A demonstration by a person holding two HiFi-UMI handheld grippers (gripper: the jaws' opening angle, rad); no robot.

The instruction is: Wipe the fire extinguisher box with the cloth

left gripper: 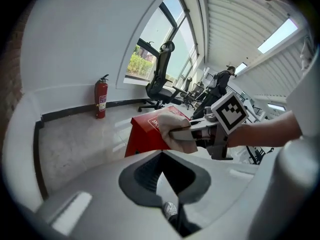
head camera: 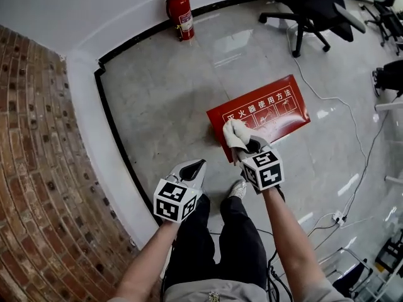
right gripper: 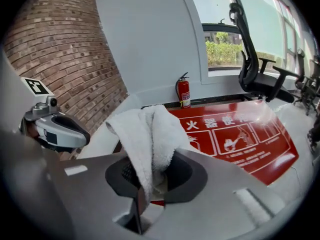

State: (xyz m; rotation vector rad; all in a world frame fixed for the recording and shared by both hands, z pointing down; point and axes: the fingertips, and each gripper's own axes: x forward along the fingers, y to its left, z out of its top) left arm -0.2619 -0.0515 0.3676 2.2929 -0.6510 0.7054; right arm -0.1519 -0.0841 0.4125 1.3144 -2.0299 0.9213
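The red fire extinguisher box (head camera: 261, 115) lies flat on the grey floor, with white instruction pictures on its top. My right gripper (head camera: 242, 145) is shut on a white cloth (head camera: 234, 134) at the box's near-left corner. In the right gripper view the cloth (right gripper: 147, 139) bunches up out of the jaws in front of the red panel (right gripper: 240, 134). My left gripper (head camera: 192, 168) hangs left of the box over bare floor, shut on nothing. The left gripper view shows the cloth (left gripper: 172, 126) against the box (left gripper: 142, 136).
A red fire extinguisher (head camera: 181, 14) stands by the far wall. A black office chair (head camera: 312, 8) is at the back right. The brick wall (head camera: 31, 168) curves along the left. A white cable (head camera: 352, 124) runs to a power strip (head camera: 340, 218) on the right.
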